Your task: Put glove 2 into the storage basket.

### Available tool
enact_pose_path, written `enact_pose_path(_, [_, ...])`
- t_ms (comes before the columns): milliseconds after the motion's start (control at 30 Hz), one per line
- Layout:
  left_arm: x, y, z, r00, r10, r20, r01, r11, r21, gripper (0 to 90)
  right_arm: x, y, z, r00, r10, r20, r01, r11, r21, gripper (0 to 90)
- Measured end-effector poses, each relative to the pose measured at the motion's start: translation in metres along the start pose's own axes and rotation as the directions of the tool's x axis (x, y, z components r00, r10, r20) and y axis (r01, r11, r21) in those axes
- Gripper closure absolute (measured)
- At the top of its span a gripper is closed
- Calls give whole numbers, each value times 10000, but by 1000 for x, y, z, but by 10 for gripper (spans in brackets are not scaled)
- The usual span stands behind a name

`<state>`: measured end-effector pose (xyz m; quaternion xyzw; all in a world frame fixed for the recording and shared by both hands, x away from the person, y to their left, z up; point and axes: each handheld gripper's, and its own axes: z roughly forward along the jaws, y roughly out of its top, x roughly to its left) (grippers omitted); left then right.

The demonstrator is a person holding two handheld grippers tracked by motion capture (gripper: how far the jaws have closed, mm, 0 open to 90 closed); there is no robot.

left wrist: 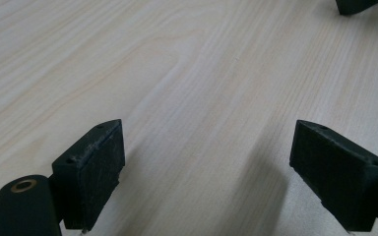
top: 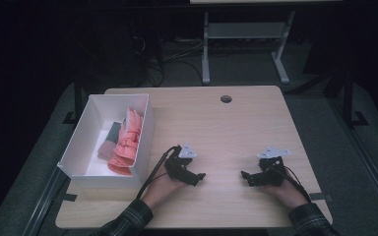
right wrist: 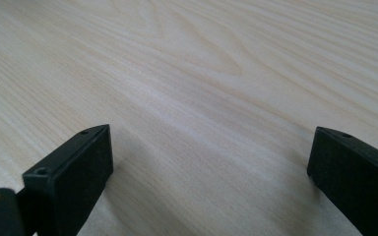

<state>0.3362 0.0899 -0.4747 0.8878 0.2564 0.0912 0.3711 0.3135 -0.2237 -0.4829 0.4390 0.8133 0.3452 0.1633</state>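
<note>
My left gripper rests low on the light wooden table, just right of the white box. In the left gripper view it stands open, with bare wood between the wide-apart jaws. My right gripper lies at the table's front right, pointing left toward the other one. In the right gripper view it is open too, holding nothing. Inside the box lie folded pink cloth and a grey piece.
A round cable hole sits near the table's far edge. Beyond the table stand a white desk frame and tangled cables on a dark floor. A tip of the other gripper shows at the top right of the left gripper view.
</note>
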Motion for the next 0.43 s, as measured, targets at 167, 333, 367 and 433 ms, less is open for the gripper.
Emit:
enact_pose_path(167, [-3, -4, 2, 9991, 424, 37, -423, 9989, -210, 127, 0, 0, 0, 10000, 1, 2, -1, 10000, 6, 28])
enact_pose_path(333, [-3, -4, 2, 9985, 531, 113, -528, 9984, -191, 127, 0, 0, 0, 10000, -6, 2, 6, 10000, 5, 28])
enact_pose_path(367, [-3, -4, 2, 9986, 524, 116, -522, 9985, -191, 127, 0, 0, 0, 10000, -64, 25, 64, 10000, -33, 29])
enact_pose_path(433, [-3, -4, 2, 9986, 524, 117, -522, 9985, -188, 127, 0, 0, 0, 10000, -47, 21, 47, 10000, -21, 28])
